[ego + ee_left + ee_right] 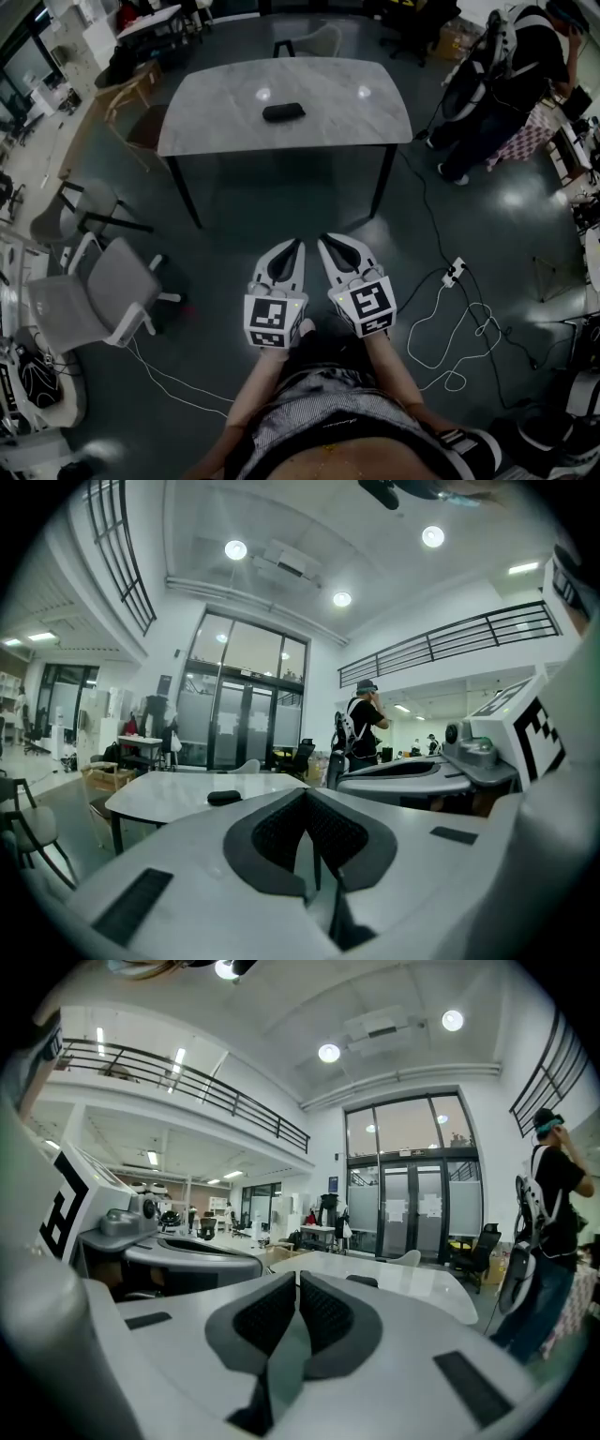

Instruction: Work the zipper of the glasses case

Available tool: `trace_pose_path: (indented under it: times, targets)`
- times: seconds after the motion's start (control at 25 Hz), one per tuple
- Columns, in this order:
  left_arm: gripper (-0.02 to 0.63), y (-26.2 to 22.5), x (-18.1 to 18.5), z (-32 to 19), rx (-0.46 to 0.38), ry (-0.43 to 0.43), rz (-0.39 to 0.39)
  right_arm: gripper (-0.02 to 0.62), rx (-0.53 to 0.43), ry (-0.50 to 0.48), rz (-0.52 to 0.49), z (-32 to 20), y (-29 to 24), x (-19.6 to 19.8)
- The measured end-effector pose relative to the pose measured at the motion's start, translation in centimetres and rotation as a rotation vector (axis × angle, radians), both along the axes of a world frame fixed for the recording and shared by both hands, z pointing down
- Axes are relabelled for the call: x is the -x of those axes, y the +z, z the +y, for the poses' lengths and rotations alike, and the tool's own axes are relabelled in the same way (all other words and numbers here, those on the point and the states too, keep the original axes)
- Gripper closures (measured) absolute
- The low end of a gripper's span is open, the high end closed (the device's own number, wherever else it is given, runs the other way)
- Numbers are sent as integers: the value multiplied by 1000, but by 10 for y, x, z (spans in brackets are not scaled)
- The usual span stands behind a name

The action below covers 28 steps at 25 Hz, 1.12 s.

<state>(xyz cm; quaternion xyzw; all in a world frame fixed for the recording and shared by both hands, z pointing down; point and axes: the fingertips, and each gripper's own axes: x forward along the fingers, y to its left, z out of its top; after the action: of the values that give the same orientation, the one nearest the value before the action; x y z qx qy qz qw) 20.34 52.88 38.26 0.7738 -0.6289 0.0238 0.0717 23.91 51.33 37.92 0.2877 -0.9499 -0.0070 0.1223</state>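
Black oblong glasses case lies flat nr the middle of the pale marble-look table w/ thin dark legs, well apart from both tools, nothing touching it; its zipper is too small to make out. Left gripper, white plastic w/ black pads, is held low in front of the person's body over the dark grey floor, tips pointing toward the table. Right gripper sits just beside it, the two angled so their tips come close; can't tell if they touch. Each has a marker cube w/ black-and-white squares at its rear. In the left gripper view the left gripper has its jaws pressed together at the tips, nothing btwn the ribbed pads; the case shows as a small dark lump on the tabletop beyond, left of the jaw line. In the right gripper view the right gripper is likewise closed down to a hairline slit, empty, w/ the table ahead. Grey swivel office chair stands to the person's left, a white cable loops over the floor at right, and another person in dark clothes stands beyond the table's right corner.
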Motion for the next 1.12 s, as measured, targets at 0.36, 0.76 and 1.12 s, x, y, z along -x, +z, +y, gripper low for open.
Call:
trace_pose_path:
  times: [0.36, 0.76, 1.12]
  targets:
    - [611, 10, 27, -29, 17, -52, 32, 529, 13, -47, 19, -30, 8, 29]
    - [611, 1, 65, -114, 24, -90, 11, 529, 5, -120, 15, -113, -1, 77]
    - [611, -10, 81, -185, 24, -139, 0, 529, 29, -180, -14, -184, -10, 95]
